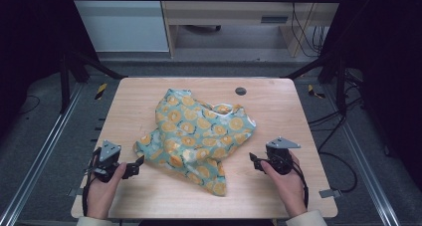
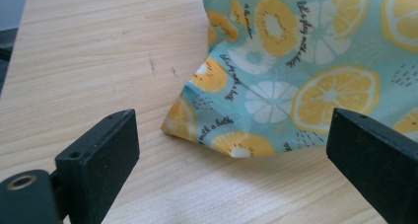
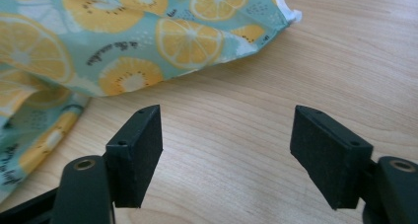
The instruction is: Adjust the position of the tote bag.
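black fingers [image 2: 96, 160] cut off below, crumpled cloth [image 2: 305, 71] folds hidden.

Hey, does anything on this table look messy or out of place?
Only the cloth: it lies crumpled mid-table, with folds and uneven corners instead of spread flat. No spill or damage shows. Both tools sit open beside it.

From my station the worktop [image 1: 278, 116] was evenly and brightly lit from above, with only soft shadows. The surroundings fell into darkness. The high view looked soft and grainy; both gripper views were sharper, without glare.
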